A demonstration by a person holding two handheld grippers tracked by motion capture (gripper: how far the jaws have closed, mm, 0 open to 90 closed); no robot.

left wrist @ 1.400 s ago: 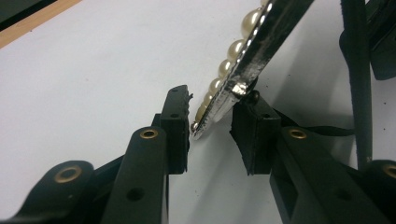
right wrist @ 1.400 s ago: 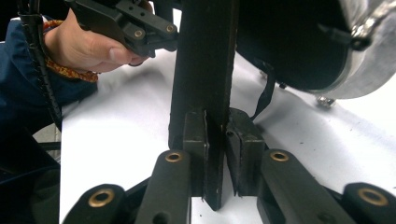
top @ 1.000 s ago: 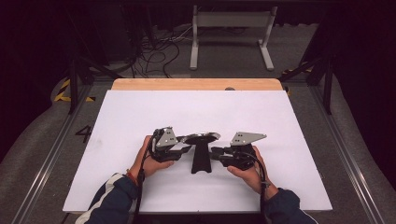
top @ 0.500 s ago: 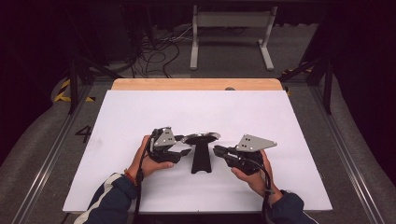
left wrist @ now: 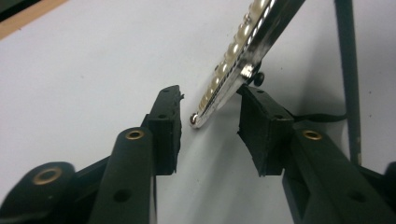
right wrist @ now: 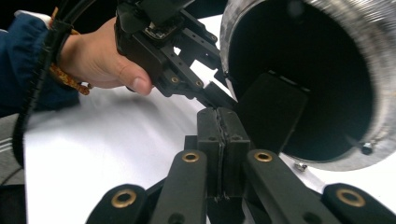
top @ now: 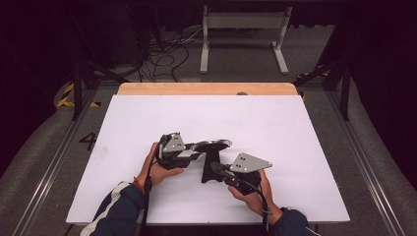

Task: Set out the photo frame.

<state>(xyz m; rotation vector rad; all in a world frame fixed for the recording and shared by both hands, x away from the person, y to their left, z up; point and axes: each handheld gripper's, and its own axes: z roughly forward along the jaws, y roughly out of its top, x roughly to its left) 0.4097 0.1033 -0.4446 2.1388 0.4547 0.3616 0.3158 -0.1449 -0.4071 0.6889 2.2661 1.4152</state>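
A round frame [top: 212,144], silver-rimmed with a row of pearl-like beads along its edge, stands propped on a flat black stand [top: 212,167] just below the middle of the high view, on a smooth white sheet [top: 147,118] that covers the table; a strip of bare pale wood [top: 206,88] shows along the sheet's top edge.

In the left gripper view the beaded, chrome-bright rim [left wrist: 233,60] slants down from the top centre and ends between the matt black jaws of the left gripper [left wrist: 209,128]. The jaws stand apart, released; one pad touches or nearly touches the rim's back by a small screw, I cannot tell which.

In the right gripper view the right gripper [right wrist: 218,140] has its ribbed black pads pressed flat together, clenched on nothing. The frame's dark round back [right wrist: 303,79] with its grey textured rim sits upper right, and the left hand [right wrist: 100,60] grips the other tool at upper left.

A painted "4" [top: 89,141] marks the grey floor at centre left of the high view.
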